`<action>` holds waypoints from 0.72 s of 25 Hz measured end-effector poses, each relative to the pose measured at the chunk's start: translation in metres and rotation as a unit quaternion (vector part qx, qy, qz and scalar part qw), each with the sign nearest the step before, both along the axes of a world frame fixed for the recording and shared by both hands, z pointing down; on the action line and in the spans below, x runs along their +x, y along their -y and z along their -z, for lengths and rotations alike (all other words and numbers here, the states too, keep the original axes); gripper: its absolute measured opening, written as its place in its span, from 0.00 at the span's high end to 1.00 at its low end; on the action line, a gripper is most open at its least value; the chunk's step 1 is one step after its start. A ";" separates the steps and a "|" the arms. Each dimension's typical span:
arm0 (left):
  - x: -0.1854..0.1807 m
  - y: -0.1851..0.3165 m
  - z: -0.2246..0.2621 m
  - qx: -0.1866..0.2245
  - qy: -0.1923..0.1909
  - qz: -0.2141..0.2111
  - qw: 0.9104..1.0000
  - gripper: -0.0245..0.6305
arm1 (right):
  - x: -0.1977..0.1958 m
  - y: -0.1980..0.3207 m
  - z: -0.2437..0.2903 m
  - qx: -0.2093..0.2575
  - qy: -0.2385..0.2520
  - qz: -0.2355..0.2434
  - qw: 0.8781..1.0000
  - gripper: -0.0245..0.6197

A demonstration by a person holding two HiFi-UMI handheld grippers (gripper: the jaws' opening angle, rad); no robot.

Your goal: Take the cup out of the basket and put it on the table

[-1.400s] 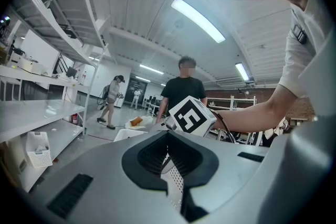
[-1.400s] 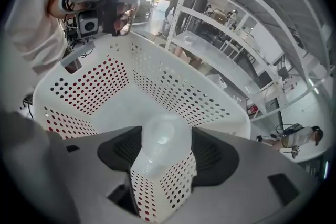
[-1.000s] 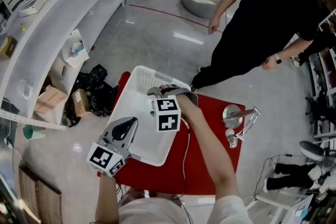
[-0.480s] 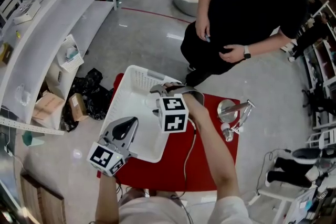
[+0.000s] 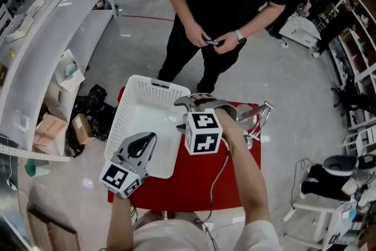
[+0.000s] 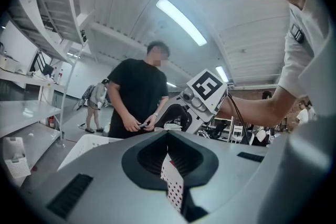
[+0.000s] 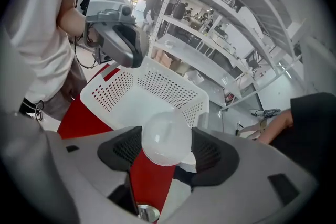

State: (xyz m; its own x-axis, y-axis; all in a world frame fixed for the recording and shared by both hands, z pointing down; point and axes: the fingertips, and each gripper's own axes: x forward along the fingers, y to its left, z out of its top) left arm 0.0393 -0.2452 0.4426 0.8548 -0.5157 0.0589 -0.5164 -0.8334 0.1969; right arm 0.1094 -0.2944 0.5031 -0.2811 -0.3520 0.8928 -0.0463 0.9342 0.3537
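Note:
The white perforated basket lies on the red table. My right gripper hovers at the basket's right rim, over the table's red top. It is shut on a small translucent white cup, which sits gripped between the jaws of the right gripper; in the head view the gripper hides the cup. My left gripper is at the basket's near edge. It is shut on a strip of the perforated basket wall that stands between the jaws of the left gripper.
A shiny metal stand with a round base sits on the table's right part. A person in black stands at the table's far side. White shelves run along the left; black bags and boxes lie on the floor there.
The person in black has walked up to the table's far side. My right gripper with the cup has shifted slightly right, toward the basket's right rim. The left gripper has stayed on the basket.

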 end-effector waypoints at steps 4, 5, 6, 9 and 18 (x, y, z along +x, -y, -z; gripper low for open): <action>0.014 -0.009 0.002 0.003 -0.001 -0.020 1.000 0.95 | 0.019 -0.012 0.007 0.008 0.000 -0.022 1.000 0.50; 0.018 -0.012 0.003 0.004 -0.001 -0.025 1.000 0.95 | 0.025 -0.016 0.007 0.010 -0.001 -0.029 1.000 0.50; 0.022 -0.015 0.003 0.005 -0.001 -0.031 1.000 0.95 | 0.031 -0.021 0.008 0.011 -0.002 -0.035 0.999 0.50; 0.037 -0.024 0.003 0.006 -0.002 -0.048 0.999 0.95 | 0.047 -0.036 0.007 0.012 0.000 -0.052 0.999 0.50; 0.076 -0.047 0.002 0.008 -0.003 -0.099 0.995 0.95 | 0.089 -0.071 -0.004 0.005 0.011 -0.111 0.994 0.50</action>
State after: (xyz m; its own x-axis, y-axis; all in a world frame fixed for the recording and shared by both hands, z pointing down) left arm 0.1150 -0.1984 0.4406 0.9403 -0.3371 0.0477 -0.3399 -0.9220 0.1854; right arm 0.1983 -0.2235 0.5075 -0.2143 -0.4167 0.8834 -0.2587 0.8964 0.3600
